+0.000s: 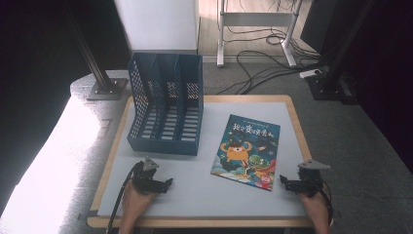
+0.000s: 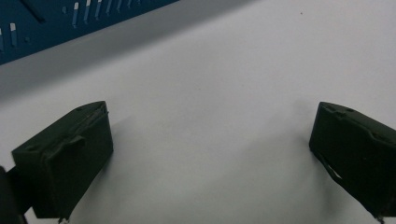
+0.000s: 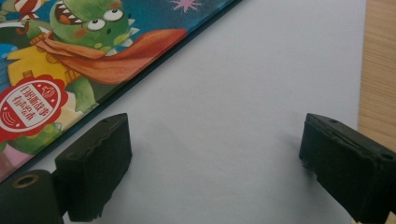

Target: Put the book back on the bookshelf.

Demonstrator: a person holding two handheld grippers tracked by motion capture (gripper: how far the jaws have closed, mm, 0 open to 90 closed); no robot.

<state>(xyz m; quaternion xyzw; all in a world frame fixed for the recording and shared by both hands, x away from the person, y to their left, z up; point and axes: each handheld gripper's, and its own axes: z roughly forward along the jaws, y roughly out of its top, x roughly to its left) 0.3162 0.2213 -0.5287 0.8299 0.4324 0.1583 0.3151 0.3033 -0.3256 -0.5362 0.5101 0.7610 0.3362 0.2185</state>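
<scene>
— Nearest to the high camera, at about 7 o'clock on the table (image 1: 292,105)?
— Left gripper (image 1: 167,184), held in a hand (image 1: 135,202), low over the grey mat (image 1: 204,195). Jaws wide apart, nothing between them but bare mat.
— And at 5 o'clock?
— Right gripper (image 1: 284,182), in the other hand (image 1: 314,204). Also spread wide, gripping nothing. Pointing toward 9 o'clock, at the book.
— Position of that book?
— Children's picture book (image 1: 247,151), lying flat on the mat, right of centre, slightly turned. Cover up: dark blue, with an orange monster and a green one. Near corner just beside the right gripper, not touching.
— Same from the right gripper view?
— Yes. Book edge (image 3: 70,51) running across at 10 o'clock, close to one black jaw, apart from it. Wooden table edge at 3 o'clock.
— Anything else on the mat?
— Blue file rack (image 1: 165,105) with three slots, upright at 11 o'clock, well apart from the book. Lower wall of it seen at 11 o'clock in the left gripper view (image 2: 56,23).
</scene>
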